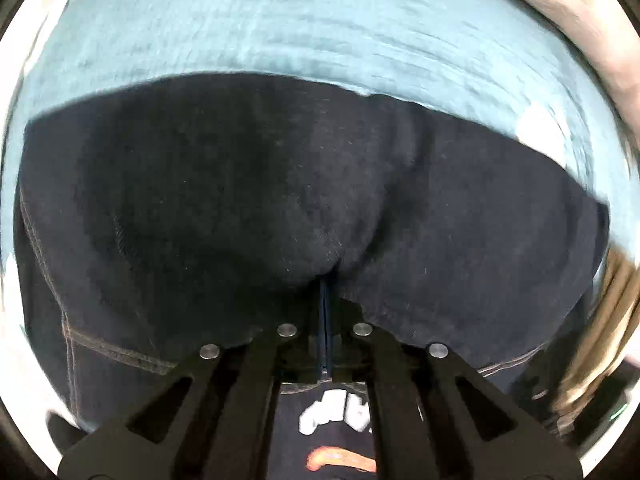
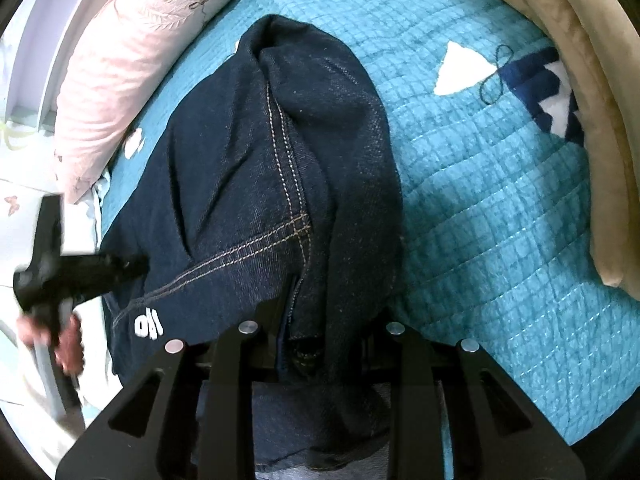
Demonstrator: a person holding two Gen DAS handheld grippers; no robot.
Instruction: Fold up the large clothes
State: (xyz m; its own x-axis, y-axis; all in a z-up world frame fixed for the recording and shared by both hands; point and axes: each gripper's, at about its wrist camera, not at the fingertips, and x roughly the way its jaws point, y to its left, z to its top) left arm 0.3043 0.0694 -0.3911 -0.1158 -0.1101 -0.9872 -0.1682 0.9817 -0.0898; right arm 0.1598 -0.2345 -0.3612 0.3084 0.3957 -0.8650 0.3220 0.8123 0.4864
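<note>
Right wrist view, read left to right. At the left edge the left tongs [image 2: 120, 266] enter from the lower left of the frame, carried by a hand [image 2: 66, 340], their tips at the left margin of the jeans [image 2: 288, 184]. A pink pillow [image 2: 120, 60] lies along the upper left. The jeans occupy the centre, dark denim bunched into a long mound whose long axis runs from the bottom centre of the frame up to the upper centre, following the tan-stitched seam [image 2: 294, 184]. The near end of that mound sits in the right tongs [image 2: 320, 344], which stand part-way closed with a thick fold of denim pinched between them. To the right, the teal quilt [image 2: 500, 200] of the bed lies bare, and a beige fabric [image 2: 568, 80] borders the frame's right edge.

Left wrist view, left to right: denim fills the lower two thirds, a stitched hem [image 1: 112, 350] at lower left; the left tongs [image 1: 325, 320] at bottom centre are shut tight on a thin edge of the jeans [image 1: 280, 200], which spread away from them toward the top of the frame. The quilt [image 1: 280, 20] shows blurred in the upper band.

Judgement: both tongs grip the garment, left on the side margin, right on the near end of the long axis. The far end lies straight up-frame from the right tongs, so a lengthwise fold would likely travel along that axis; the right tongs are the nearer to that line. Risk: the thick bunch may slip from the half-closed right grip.
</note>
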